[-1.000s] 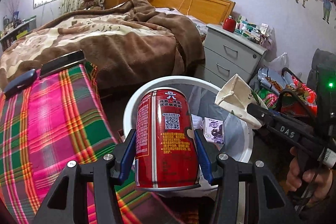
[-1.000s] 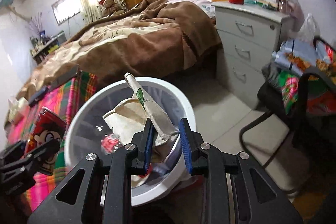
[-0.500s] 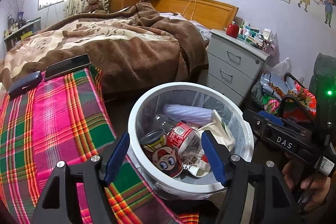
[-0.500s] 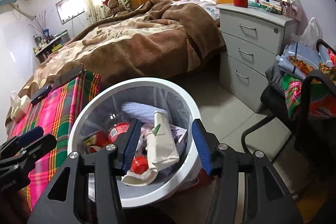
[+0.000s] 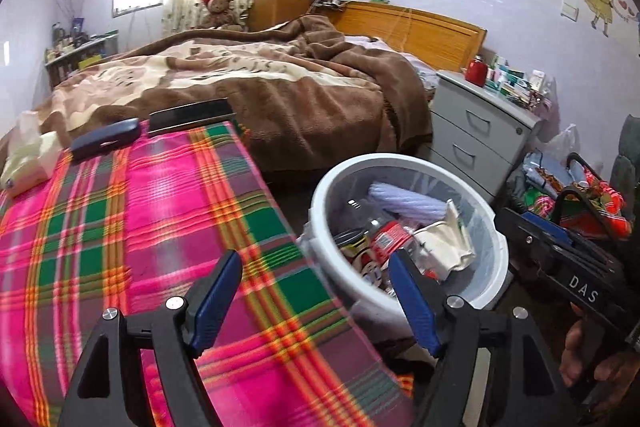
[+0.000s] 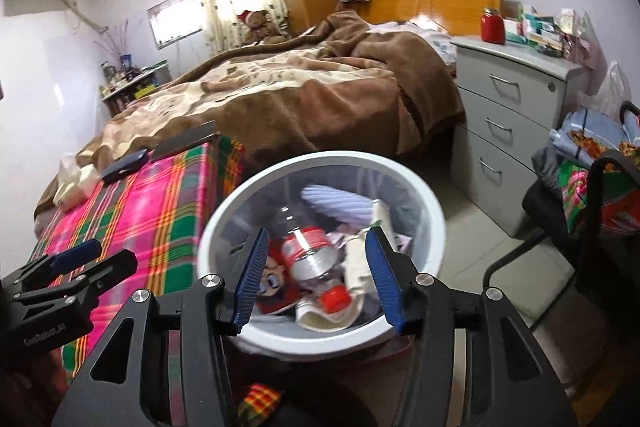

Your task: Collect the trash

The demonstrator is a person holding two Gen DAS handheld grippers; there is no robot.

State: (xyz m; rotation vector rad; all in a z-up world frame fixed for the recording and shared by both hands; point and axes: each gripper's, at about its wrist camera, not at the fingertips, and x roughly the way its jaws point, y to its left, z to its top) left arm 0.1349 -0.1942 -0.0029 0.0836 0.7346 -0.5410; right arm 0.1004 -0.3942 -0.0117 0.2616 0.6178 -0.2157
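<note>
Trash (image 6: 320, 267) lies in the white bin (image 6: 434, 211), below the spread, empty right gripper (image 6: 316, 277).

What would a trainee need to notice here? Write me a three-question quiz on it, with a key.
1. True or false: the left gripper is shut on the can.
2. Where does the bottle lie? A) on the plaid cloth B) in the bin C) on the bed
3. Fill in: the right gripper hangs over the ____ with its jaws ____.

Key:
1. False. It is open and holds nothing; the can lies in the bin.
2. B
3. bin; open
</note>
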